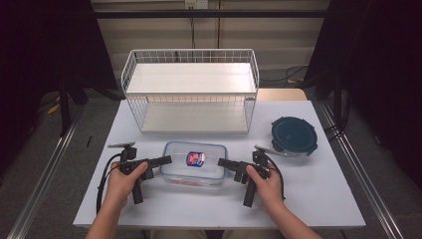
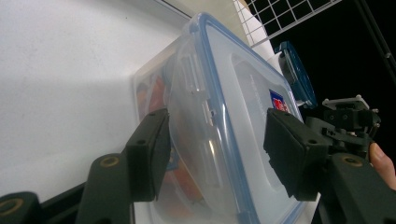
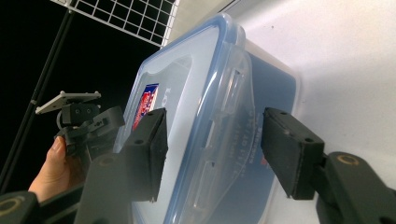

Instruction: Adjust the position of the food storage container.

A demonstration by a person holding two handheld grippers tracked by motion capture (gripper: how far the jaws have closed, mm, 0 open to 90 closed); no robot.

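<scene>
A clear rectangular food box [image 1: 194,163] with a blue-rimmed lid and a red-and-blue sticker lies on the white table [image 1: 318,199], in front of me. My left gripper [image 1: 166,160] is at its left short end and my right gripper [image 1: 222,162] at its right short end. In the left gripper view, the left gripper [image 2: 215,140] straddles the box's [image 2: 243,93] end latch flap, one jaw over the lid and one by the table, with gaps showing. The right gripper [image 3: 212,140] straddles the opposite flap of the box [image 3: 187,74] the same way. Reddish food shows through the wall.
A white wire two-shelf rack [image 1: 191,89] stands at the back of the table, close behind the box. A round dark-blue lidded container [image 1: 293,135] sits at the right. The table's front edge runs just below my hands.
</scene>
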